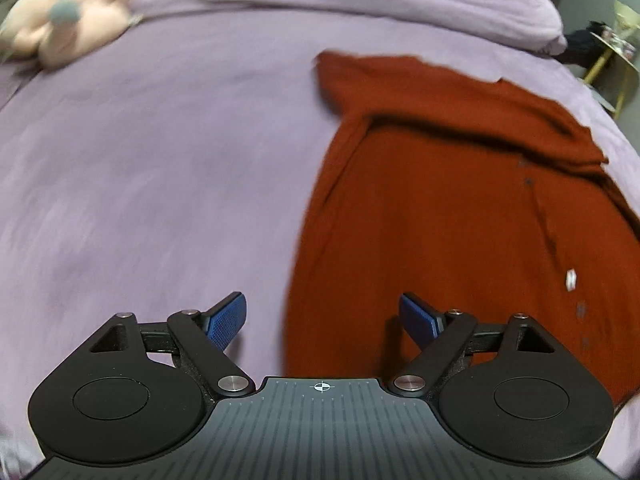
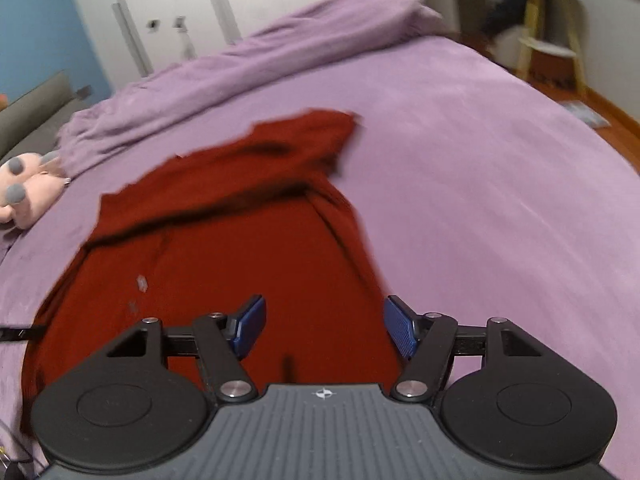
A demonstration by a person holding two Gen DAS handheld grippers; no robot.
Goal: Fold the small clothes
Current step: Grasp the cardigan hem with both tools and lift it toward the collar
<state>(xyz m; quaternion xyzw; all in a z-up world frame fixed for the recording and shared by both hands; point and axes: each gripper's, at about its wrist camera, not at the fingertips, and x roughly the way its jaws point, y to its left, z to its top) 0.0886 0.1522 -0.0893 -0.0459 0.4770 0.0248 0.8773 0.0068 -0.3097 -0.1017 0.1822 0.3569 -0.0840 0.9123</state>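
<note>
A rust-red buttoned garment point(image 1: 440, 208) lies spread on the purple bed sheet point(image 1: 160, 168), with a sleeve folded across its top. It also shows in the right wrist view point(image 2: 248, 248). My left gripper point(image 1: 322, 316) is open and empty, hovering over the garment's left edge near its hem. My right gripper point(image 2: 324, 326) is open and empty, hovering over the garment's right lower edge. Both views are motion-blurred.
A pink plush toy point(image 1: 60, 20) lies at the bed's far left, also seen in the right wrist view point(image 2: 24, 192). A bunched purple duvet point(image 2: 280, 44) runs along the far side. A yellow-legged side table point(image 2: 548, 28) stands beyond the bed on a wooden floor.
</note>
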